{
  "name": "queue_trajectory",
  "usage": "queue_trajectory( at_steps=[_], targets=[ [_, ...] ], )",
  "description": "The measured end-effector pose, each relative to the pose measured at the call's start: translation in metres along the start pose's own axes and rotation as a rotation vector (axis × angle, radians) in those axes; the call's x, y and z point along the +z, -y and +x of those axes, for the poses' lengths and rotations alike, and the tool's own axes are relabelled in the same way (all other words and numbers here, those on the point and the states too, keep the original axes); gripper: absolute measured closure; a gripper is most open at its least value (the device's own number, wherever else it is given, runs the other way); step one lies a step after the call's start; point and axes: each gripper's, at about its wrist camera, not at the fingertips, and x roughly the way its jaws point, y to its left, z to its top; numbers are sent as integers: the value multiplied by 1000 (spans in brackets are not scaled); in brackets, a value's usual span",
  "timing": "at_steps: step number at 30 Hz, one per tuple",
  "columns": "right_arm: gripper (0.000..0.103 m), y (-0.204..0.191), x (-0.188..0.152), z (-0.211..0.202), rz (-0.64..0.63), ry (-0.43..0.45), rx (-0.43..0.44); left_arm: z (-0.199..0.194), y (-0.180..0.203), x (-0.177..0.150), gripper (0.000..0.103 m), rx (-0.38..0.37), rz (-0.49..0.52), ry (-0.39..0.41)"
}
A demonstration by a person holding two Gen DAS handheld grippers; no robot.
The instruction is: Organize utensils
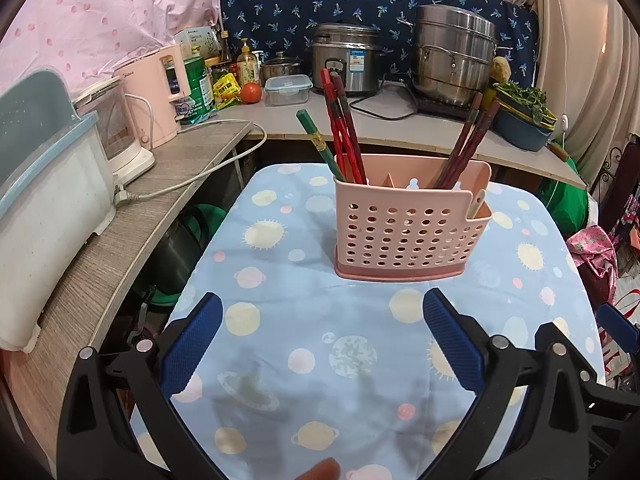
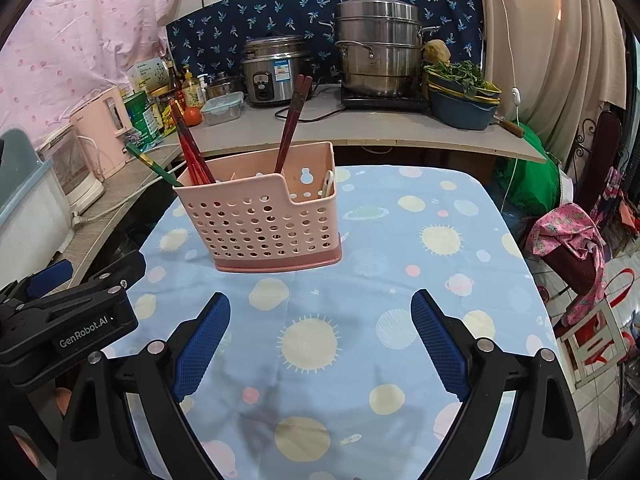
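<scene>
Both claws hung tilted down over the cloth-covered surface [image 1: 280,280], side by side. The left claw [image 1: 322,312] gaped wide and held nothing; the right claw [image 2: 320,312] stood just as wide, empty too. Ahead of each, well apart from the pads, stood the pink utensil holder [image 1: 408,228] with chopsticks [image 1: 344,136] upright inside. The left claw's body read "GenRobot.AI"

Cluttered counter [image 1: 400,130], beige curtain [image 2: 560,40]

2 downward wrist views; shared holder [image 1: 412,224]
</scene>
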Motion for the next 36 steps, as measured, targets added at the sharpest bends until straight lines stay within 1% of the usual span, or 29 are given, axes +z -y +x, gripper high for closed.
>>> queue_trajectory(
  at_steps=[20,36],
  targets=[
    [15,1,2,11,-12,-14,-13,9,3,1,7,8,20,-5],
    [15,-4,5,21,-20,-25,-17,18,1,1,7,14,16,-14]
  ],
)
